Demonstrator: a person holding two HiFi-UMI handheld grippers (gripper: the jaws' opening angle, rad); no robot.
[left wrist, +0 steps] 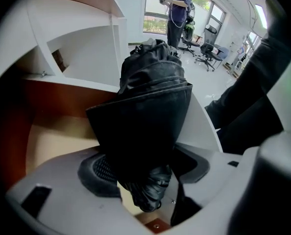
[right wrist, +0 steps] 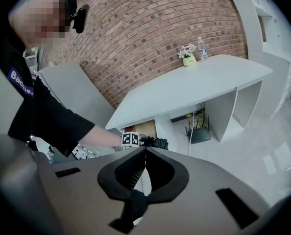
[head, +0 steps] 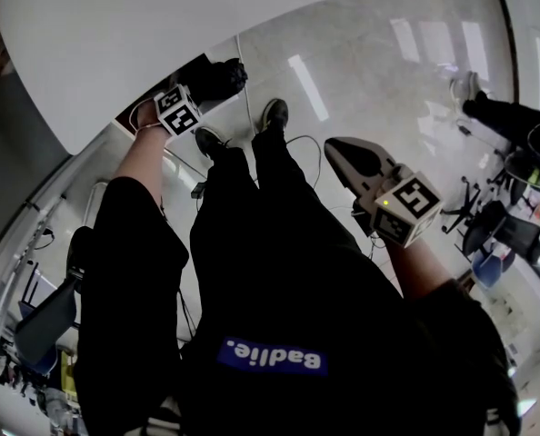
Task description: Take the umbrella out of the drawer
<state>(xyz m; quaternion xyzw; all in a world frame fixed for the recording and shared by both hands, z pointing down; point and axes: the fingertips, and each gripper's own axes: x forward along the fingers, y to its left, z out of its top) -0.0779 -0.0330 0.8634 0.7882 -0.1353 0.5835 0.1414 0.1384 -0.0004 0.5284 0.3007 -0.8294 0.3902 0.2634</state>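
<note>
fingers (left wrist: 94,173) of the left gripper (left wrist: 145,168) stand wide apart in the left gripper view. the black folded umbrella (left wrist: 155,106) sits between them at mid-frame, not clamped, and a gap shows at its right side. it is in the open wooden drawer (left wrist: 52,138), whose floor fills the lower left. in the head view that gripper is at the upper left beside the umbrella, and the right gripper (head: 340,153) hangs right of centre above the floor (head: 361,62). in the right gripper view its jaws meet on nothing.
</note>
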